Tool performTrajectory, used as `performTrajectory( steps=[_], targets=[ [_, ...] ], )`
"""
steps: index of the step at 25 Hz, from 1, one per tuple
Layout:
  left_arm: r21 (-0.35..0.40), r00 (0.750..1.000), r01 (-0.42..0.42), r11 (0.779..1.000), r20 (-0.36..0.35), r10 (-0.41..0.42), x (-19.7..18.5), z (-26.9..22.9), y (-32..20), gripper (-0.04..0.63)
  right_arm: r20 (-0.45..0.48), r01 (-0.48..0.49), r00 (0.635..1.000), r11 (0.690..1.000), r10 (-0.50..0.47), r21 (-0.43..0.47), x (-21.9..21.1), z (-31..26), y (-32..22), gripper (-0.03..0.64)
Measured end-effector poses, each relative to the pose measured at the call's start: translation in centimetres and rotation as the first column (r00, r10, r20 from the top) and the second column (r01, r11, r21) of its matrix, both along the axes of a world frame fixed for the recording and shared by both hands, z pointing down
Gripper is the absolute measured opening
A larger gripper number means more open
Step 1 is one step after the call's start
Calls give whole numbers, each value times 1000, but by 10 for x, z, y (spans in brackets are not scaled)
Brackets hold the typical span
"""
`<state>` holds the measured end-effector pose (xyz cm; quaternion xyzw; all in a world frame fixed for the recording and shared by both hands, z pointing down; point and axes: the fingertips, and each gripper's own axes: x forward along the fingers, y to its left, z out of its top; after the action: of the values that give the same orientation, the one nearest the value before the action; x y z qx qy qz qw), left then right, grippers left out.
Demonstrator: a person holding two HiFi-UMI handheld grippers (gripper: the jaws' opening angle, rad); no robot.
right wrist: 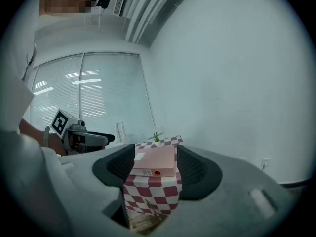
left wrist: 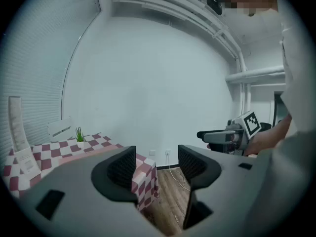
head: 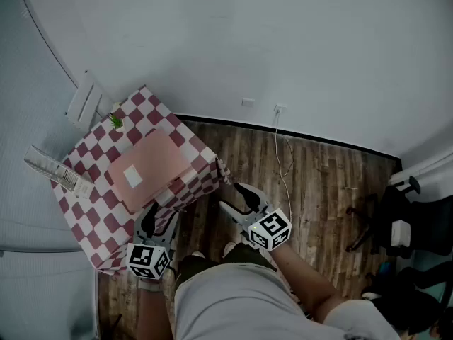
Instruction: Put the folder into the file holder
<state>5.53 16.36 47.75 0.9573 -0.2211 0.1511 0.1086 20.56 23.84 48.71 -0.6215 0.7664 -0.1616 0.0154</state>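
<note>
One pink folder lies flat on the middle of the one checkered table, a pale label on its top. One upright file holder stands at the table's left edge, apart from the folder. One small green plant sits at the table's far corner, and a white slatted rack is just beyond that corner.

There are two grippers, each in one of the person's hands, held on the near side of the table and tipped slightly downward. The left gripper is at the table's near edge, just short of the folder; its jaws stand apart with nothing between them. The right gripper is off the table's right corner, over the wooden floor and clear of the folder. Its jaws are also apart and empty, and its view shows the table and folder farther off through the gap.
</note>
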Motion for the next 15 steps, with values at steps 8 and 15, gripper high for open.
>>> performTrajectory(
  steps=[8,15],
  targets=[
    [-18,1000,16,1000,16,-16,24,8,7,247,47,21,999,1000,-21,2,20,7,-1,272],
    [-52,997,67,996,41,-65,26,29,-25,247,132,61,990,998,-57,-29,33,23,-46,272]
  ],
)
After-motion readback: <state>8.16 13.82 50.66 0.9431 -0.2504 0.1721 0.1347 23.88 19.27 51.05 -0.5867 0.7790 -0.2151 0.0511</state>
